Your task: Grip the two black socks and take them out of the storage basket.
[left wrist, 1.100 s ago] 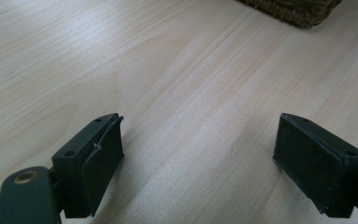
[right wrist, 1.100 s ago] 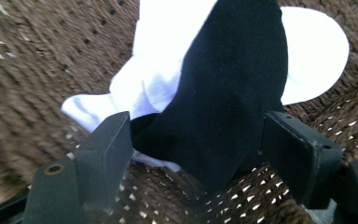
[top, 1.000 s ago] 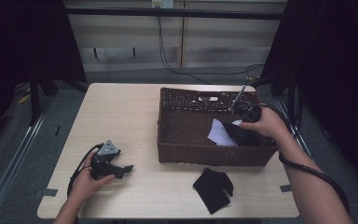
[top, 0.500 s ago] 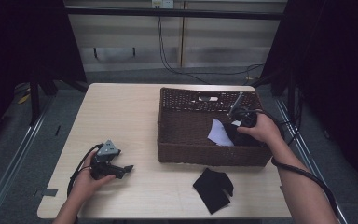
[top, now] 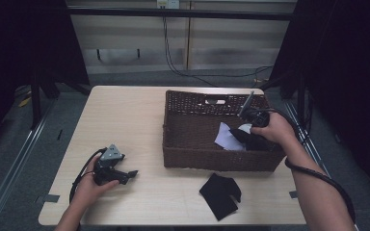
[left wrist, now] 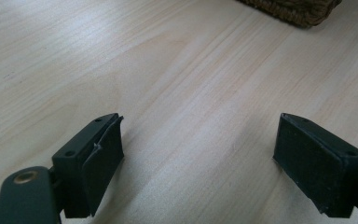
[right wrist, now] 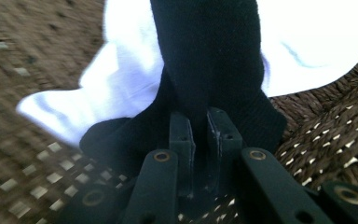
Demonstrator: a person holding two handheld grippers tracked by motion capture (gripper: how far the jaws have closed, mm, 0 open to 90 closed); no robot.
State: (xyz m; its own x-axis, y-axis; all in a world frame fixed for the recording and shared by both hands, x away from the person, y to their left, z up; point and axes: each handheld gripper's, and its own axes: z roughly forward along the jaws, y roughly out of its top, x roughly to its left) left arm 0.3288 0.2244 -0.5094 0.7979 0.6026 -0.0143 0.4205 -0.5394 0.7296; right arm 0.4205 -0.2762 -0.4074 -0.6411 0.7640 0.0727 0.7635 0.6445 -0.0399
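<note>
Item one: my right gripper (right wrist: 200, 135), inside the wicker basket (top: 212, 161) at its right end. Its jaws have just been closing and now stand pinched together on a fold of a black sock (right wrist: 209, 70); in the right gripper view the dark knit fabric bunches up between the two pads and rises away from them. My right hand (top: 270, 129) sits low in the basket over the same spot.

Item two: a white sock (right wrist: 307, 42), lying on the basket floor directly under and behind the black one, touching it. From the high view it shows as a pale patch (top: 227, 137) just left of my right hand.

Item three: the basket itself, dark brown weave, rectangular, with a handle slot in the far wall, standing on the right half of the table (top: 125, 120).

Item four: a second piece of black cloth (top: 220, 194), crumpled on the table outside the basket, just in front of its near wall, apart from both grippers.

Item five: my left gripper (left wrist: 200, 154), resting on the table near the front left edge, well apart from the basket. Its jaws stand wide apart with bare wood between them. My left hand (top: 94, 185) lies around its body, cable looping beside it.
</note>
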